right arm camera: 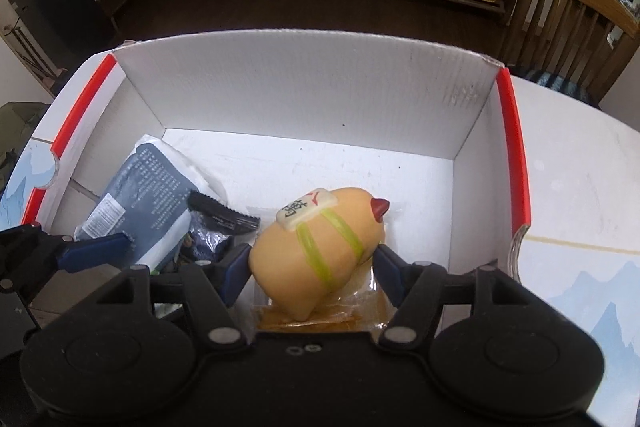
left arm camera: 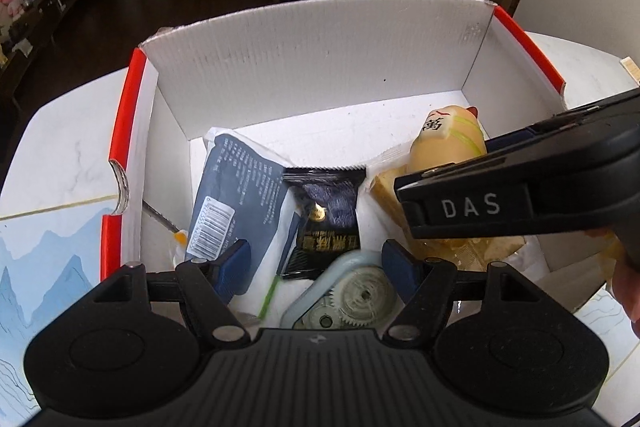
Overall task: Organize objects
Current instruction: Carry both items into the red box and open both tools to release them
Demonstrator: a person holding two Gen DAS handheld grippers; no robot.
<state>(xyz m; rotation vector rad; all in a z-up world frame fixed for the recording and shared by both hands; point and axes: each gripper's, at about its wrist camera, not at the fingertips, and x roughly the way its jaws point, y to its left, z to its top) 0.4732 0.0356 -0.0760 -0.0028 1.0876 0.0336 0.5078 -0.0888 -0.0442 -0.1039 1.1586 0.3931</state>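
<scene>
Inside the white box [right arm camera: 304,83], both tools stand apart, right tool [right arm camera: 312,263] flanking the duck toy [right arm camera: 316,247] beside snack packets [right arm camera: 144,187].

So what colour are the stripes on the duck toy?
Yellow-green stripes on a peach duck toy; right wrist view.

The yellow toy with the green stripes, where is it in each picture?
Left wrist view: the yellow toy lies at right in the white box, partly behind the right gripper.
Right wrist view: it sits at centre, between the right gripper's fingers.
Shared landmark: the dark blue packet left of it.
</scene>
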